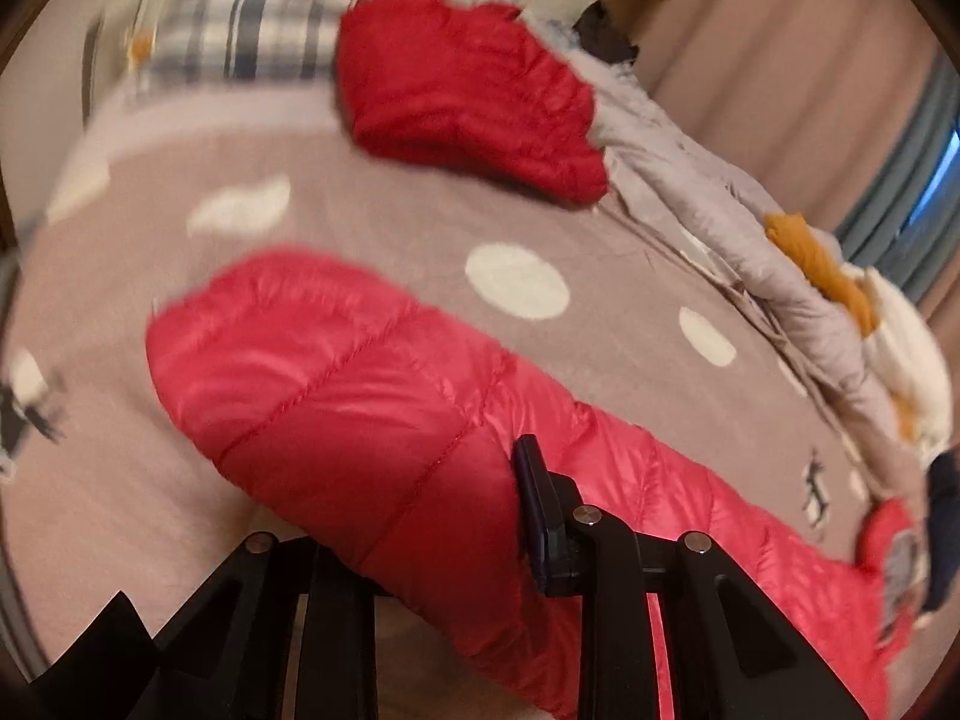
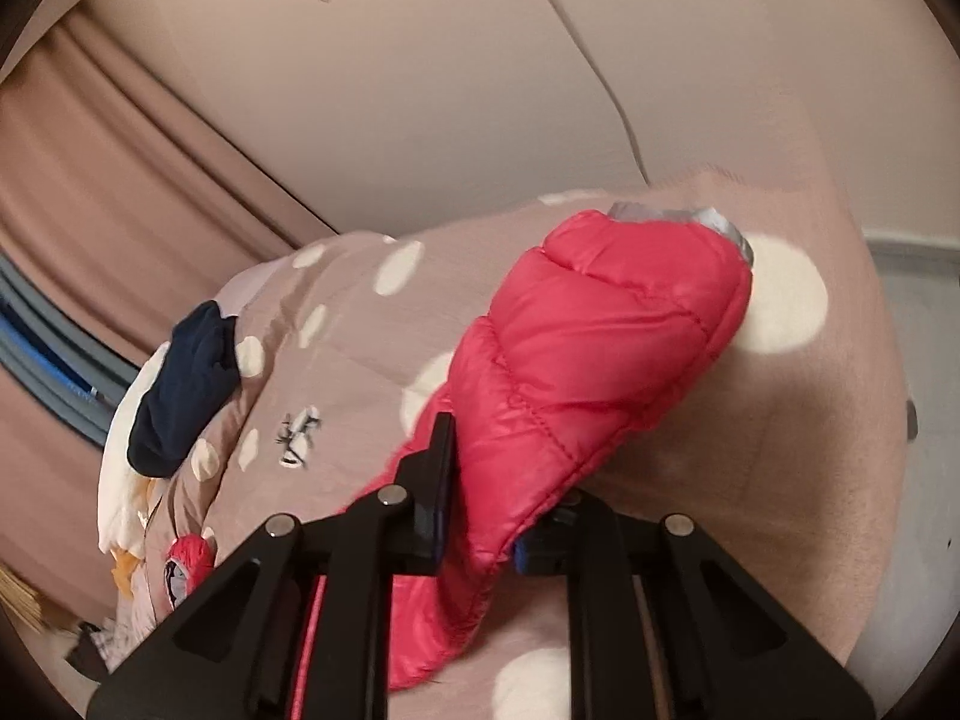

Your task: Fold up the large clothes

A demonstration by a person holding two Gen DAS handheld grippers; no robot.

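Note:
A red quilted puffer jacket (image 1: 336, 396) lies stretched across the bed. In the left wrist view my left gripper (image 1: 432, 516) is shut on the jacket; the padded fabric bulges out past its right finger (image 1: 537, 516) and hides the left one. In the right wrist view my right gripper (image 2: 480, 504) is shut on another part of the same jacket (image 2: 576, 360), whose grey-lined end (image 2: 678, 216) points away over the bed. The fabric is lifted a little where each gripper holds it.
The bed has a taupe cover with white dots (image 1: 516, 282). A folded darker red garment (image 1: 468, 90) lies at the far side. A rumpled grey quilt with orange and white clothes (image 1: 804, 264) lines the right edge. A navy garment (image 2: 186, 384) lies near curtains (image 2: 90, 180).

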